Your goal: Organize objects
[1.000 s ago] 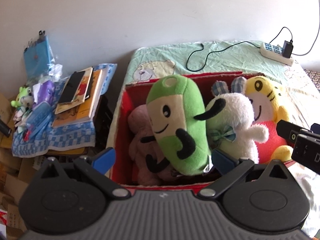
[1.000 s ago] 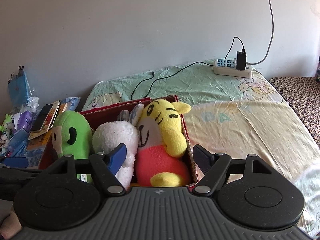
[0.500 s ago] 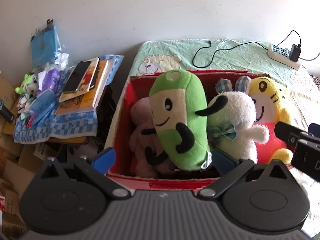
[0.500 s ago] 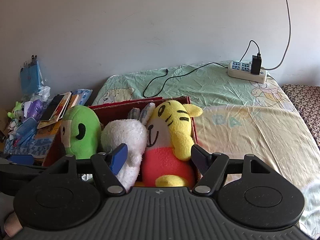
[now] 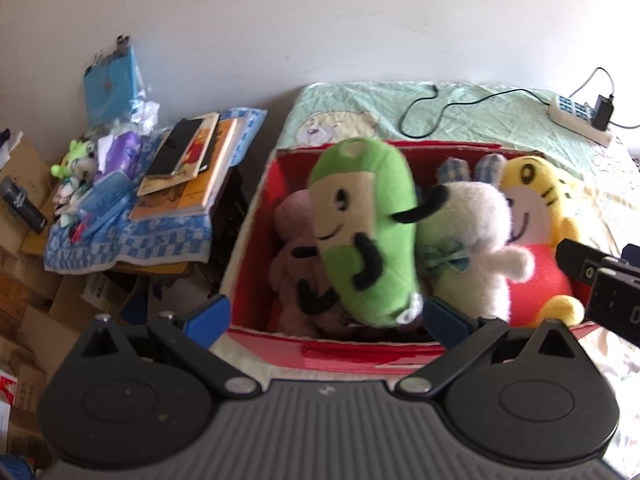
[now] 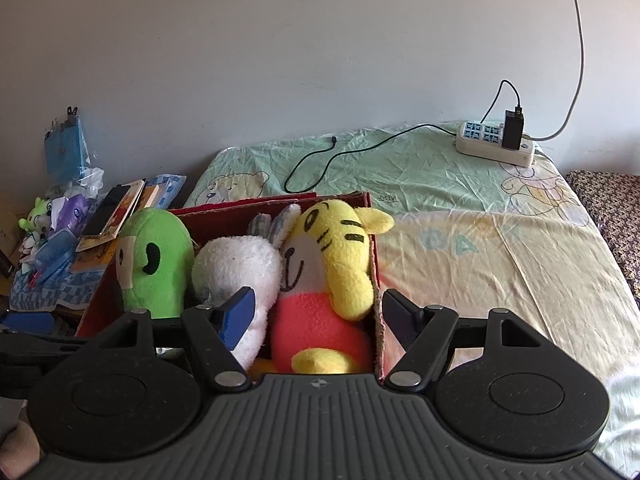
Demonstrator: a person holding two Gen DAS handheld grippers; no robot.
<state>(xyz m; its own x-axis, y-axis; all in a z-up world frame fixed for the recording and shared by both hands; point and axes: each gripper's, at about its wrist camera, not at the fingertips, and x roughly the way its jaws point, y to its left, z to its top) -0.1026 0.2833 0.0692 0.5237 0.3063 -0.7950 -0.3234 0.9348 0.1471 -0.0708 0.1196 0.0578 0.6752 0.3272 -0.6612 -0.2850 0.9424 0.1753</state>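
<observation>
Sitting in the red box (image 5: 256, 216), green plush (image 5: 364, 232) between open left tongs (image 5: 326, 318).

Box: red cardboard box (image 6: 372, 280) on the bed sheet (image 6: 460, 248).
Contents: green plush toy (image 6: 154, 260), white plush rabbit (image 6: 236, 268), yellow plush tiger (image 6: 332, 276), side by side, touching.
Right gripper (image 6: 316, 312): fingers spread wide, empty, over the tiger.
Background: white power strip (image 6: 494, 146).

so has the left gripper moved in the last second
Yes. The left gripper has pulled back and up from the red box, which now sits higher and fuller in its view.
</observation>
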